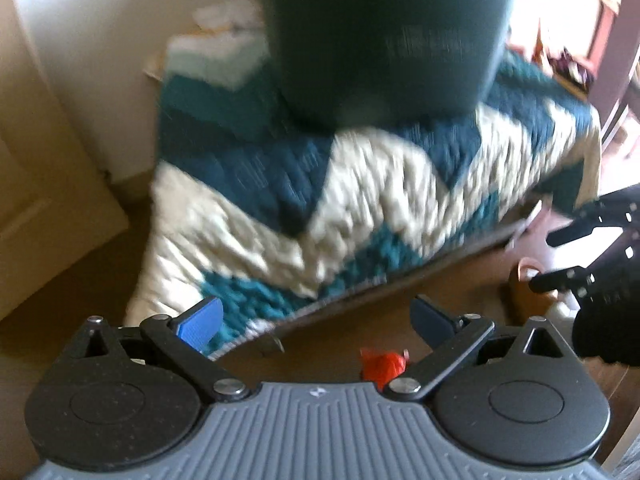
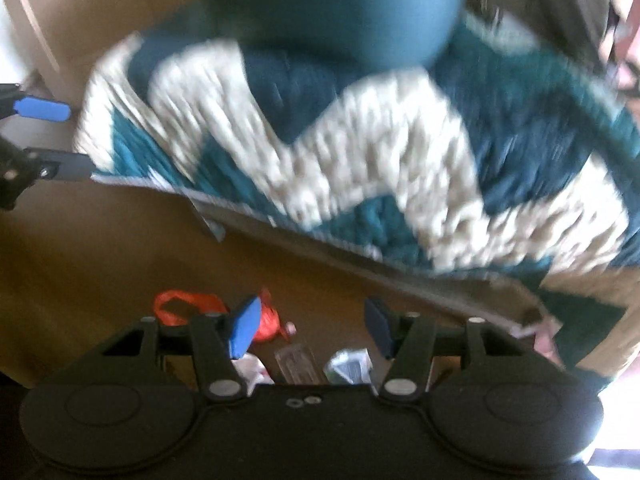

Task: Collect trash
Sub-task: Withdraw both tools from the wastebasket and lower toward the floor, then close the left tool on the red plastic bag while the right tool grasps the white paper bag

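Hovering released and empty, two claws, left [image 1: 316,322] and right [image 2: 312,330], face one orange bag [image 2: 264,320] on the floor.

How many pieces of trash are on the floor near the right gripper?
4, though the blur may hide more. An orange plastic bag lies left, a white crumpled scrap below it, a clear wrapper in the middle and a pale packet to its right, all beside the rug.
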The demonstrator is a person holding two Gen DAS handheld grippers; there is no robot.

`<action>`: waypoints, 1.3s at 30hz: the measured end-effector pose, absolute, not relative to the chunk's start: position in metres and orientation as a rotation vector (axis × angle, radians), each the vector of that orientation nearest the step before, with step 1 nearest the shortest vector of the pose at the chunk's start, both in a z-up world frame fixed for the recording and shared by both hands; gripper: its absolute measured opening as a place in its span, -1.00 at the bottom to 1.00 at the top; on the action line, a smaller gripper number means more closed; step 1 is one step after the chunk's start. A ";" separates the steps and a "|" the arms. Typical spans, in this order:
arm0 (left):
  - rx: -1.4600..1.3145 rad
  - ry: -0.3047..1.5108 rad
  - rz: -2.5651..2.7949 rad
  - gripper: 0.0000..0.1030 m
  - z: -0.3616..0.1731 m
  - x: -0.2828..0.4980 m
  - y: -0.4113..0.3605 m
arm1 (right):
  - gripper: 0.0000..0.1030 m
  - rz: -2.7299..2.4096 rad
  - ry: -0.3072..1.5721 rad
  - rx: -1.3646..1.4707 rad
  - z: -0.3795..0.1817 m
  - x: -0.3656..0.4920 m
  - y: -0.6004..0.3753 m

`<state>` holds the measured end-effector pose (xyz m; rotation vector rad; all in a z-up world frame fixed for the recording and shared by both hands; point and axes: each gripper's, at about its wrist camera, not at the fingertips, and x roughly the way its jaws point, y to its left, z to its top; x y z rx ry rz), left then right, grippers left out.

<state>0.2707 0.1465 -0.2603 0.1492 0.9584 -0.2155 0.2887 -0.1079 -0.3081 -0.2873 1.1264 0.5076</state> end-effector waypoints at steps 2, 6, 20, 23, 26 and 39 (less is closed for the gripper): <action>0.148 1.002 -0.231 0.96 -0.287 0.276 0.141 | 0.10 0.514 1.181 -0.306 -0.333 0.293 -0.109; 0.149 1.081 -0.263 0.96 -0.341 0.288 0.127 | 0.10 0.473 1.275 -0.330 -0.385 0.305 -0.115; 0.211 1.280 -0.300 0.95 -0.501 0.315 0.089 | 0.05 0.436 1.527 -0.411 -0.518 0.326 -0.134; 0.220 1.311 -0.329 0.95 -0.522 0.315 0.081 | 0.04 0.475 1.547 -0.428 -0.535 0.326 -0.129; 0.232 1.338 -0.352 0.94 -0.538 0.315 0.074 | 0.03 0.483 1.555 -0.472 -0.552 0.325 -0.126; 0.140 1.478 -0.298 -0.28 -0.573 0.328 0.079 | -0.94 0.484 1.587 -0.544 -0.579 0.333 -0.123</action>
